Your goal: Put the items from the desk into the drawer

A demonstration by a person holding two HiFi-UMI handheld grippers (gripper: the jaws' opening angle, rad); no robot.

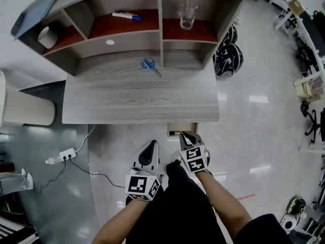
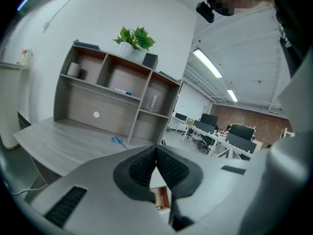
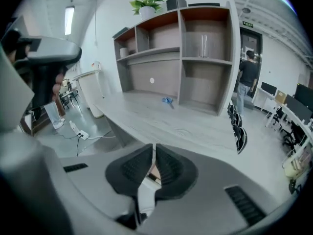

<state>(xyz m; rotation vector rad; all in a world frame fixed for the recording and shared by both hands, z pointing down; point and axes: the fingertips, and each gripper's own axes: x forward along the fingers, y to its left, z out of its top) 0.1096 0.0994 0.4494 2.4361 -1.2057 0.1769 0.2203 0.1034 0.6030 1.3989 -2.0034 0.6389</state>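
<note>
Black ribbed fingers of the left gripper (image 2: 156,153) meet at their tips with nothing between them. Those of the right gripper (image 3: 153,153) are drawn to a thin slit, also on nothing. So both hands are empty.

In the head view both grippers hang off the near edge of the grey wood worktop (image 1: 101,98). The right one is just short of the drawer (image 1: 182,129), which lies at its twelve o'clock. The drawer stands partly pulled out under that edge, and its inside is too little seen to say what it holds.

From the grippers, at about twelve o'clock and well apart from them, the blue-handled scissors (image 1: 148,64) lie at the back of the worktop against the shelf unit. They are the only thing on the flat surface.

Up in the shelf compartments, a marker pen (image 1: 127,16) lies at eleven o'clock, a clear glass (image 1: 187,15) stands at twelve, and a white cup (image 1: 47,36) is far off at ten.

By my reading the drawer is ready, but the scissors, and perhaps the shelf things too, are yet to be carried over.
</note>
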